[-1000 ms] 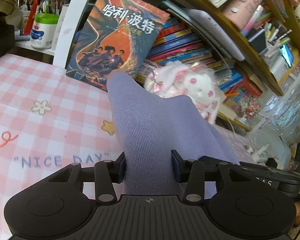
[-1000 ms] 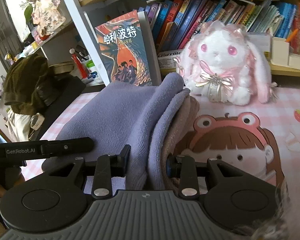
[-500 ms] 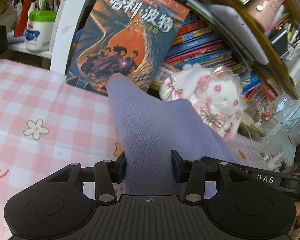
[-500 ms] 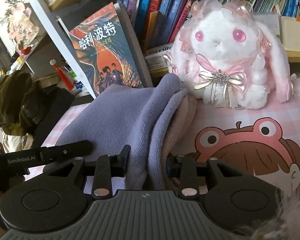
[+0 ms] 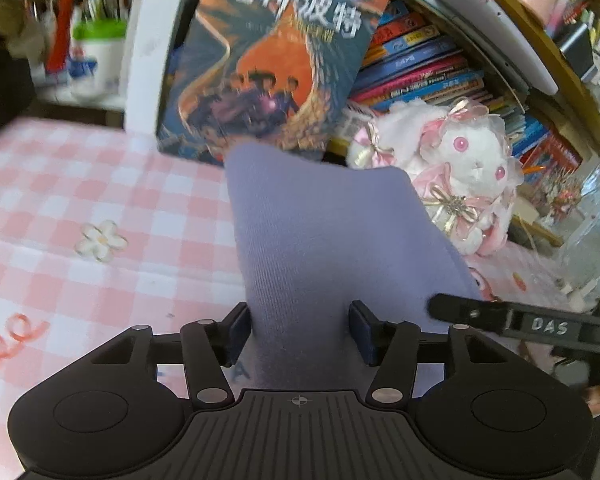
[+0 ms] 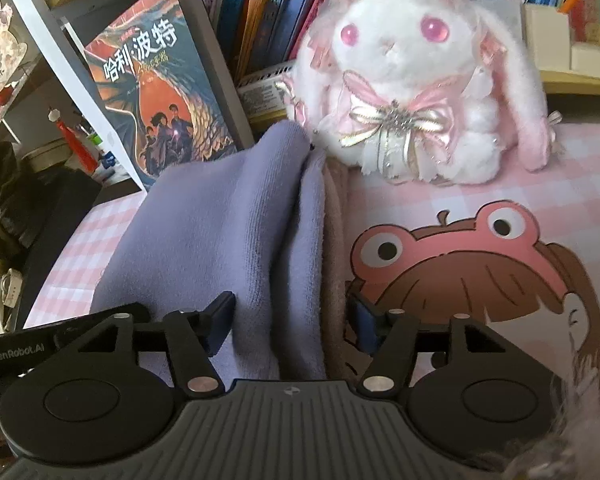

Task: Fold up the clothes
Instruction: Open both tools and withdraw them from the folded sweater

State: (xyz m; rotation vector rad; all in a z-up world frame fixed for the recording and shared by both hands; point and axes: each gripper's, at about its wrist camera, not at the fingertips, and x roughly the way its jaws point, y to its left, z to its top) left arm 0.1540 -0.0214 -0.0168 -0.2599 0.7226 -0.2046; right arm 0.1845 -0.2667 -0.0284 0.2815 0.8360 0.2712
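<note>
A folded lavender garment [image 5: 324, 240] stretches away from me over the pink checked mat [image 5: 72, 200]. My left gripper [image 5: 300, 334] is shut on its near edge. In the right wrist view the same garment [image 6: 228, 220] shows stacked lavender folds with a pinkish-brown layer [image 6: 334, 240] on the right side. My right gripper [image 6: 292, 322] is shut on that stack. The garment's far end reaches the standing book and the plush rabbit. The right gripper's arm [image 5: 520, 322] shows at the right of the left wrist view.
A standing book with a dragon cover [image 6: 156, 108] and a white and pink plush rabbit [image 6: 416, 80] stand at the back against a bookshelf [image 5: 440, 68]. A frog-girl drawing [image 6: 480, 272] marks the mat on the right. A pen pot [image 5: 96, 52] is far left.
Both grippers have moved forward toward the bookshelf with the garment held. The book and the rabbit are nearer and larger in both views.
</note>
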